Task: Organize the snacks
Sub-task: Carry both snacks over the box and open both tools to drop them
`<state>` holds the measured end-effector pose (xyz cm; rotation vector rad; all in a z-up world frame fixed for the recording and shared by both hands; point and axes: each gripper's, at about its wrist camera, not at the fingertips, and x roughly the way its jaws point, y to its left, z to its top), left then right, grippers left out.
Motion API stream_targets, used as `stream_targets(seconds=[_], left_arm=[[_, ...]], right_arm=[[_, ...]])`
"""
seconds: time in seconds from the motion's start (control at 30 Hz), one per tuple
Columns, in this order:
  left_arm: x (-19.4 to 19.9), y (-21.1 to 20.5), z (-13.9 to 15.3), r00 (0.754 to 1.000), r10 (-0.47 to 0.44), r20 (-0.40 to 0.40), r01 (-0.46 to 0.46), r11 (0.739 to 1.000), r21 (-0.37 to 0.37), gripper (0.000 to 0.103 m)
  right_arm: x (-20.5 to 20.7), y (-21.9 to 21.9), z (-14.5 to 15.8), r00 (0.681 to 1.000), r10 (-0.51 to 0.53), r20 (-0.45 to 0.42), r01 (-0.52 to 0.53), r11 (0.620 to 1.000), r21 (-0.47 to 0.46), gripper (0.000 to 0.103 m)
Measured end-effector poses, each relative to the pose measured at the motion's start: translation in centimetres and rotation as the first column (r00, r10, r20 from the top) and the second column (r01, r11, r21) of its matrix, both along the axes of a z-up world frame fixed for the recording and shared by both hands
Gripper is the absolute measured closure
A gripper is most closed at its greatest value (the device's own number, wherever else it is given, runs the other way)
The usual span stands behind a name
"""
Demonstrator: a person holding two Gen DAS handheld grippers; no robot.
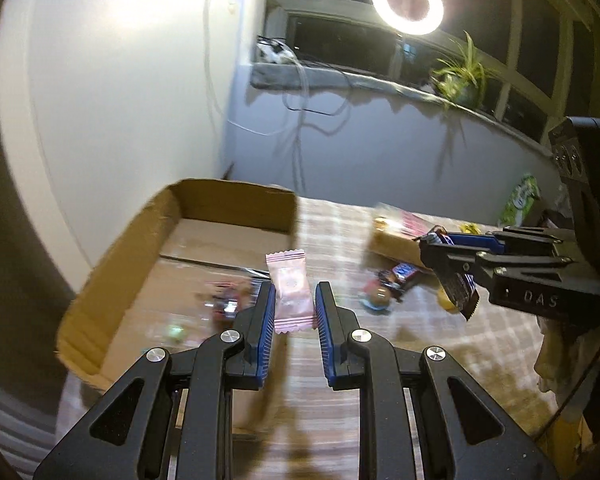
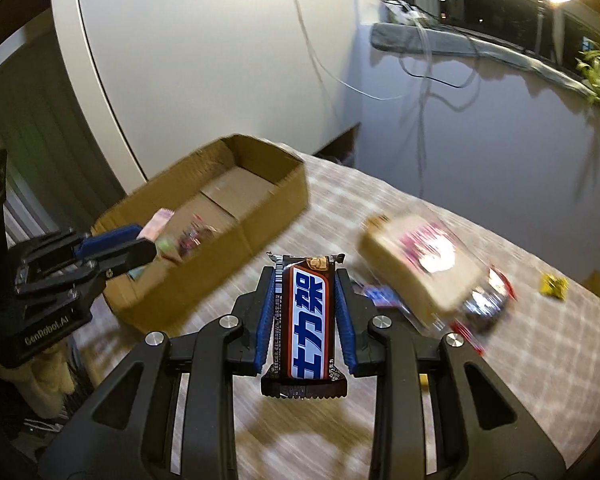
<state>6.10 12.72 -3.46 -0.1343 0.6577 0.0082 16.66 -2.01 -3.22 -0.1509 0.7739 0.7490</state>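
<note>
Box [image 2: 204, 216]: a few blurred wrappers, possibly candies, are held inside. Pink candy [image 1: 293, 292] is clamped by left gripper [image 1: 294, 308]; chocolate bar [image 2: 305, 320] by right gripper [image 2: 306, 312].

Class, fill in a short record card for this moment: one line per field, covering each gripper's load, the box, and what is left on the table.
left gripper: shut on pink candy, above the table near the box
right gripper: shut on chocolate bar, above the table
box: cardboard, open top, a few blurred snacks inside
table: checked cloth; bread pack, yellow candy and other wrappers lie outside the box
image quality: background blurred
</note>
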Motion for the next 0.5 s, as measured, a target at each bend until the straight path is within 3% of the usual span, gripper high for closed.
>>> stream_targets(seconds=[0.5], left_arm=[[-0.4,5.6,-1.3,0.995,0.103,-0.014,-0.103,0.994,-0.031,0.084]], right_arm=[[2.4,9.8,-0.2,0.994,0.104,-0.01,-0.105,0.994,-0.016,0.074]])
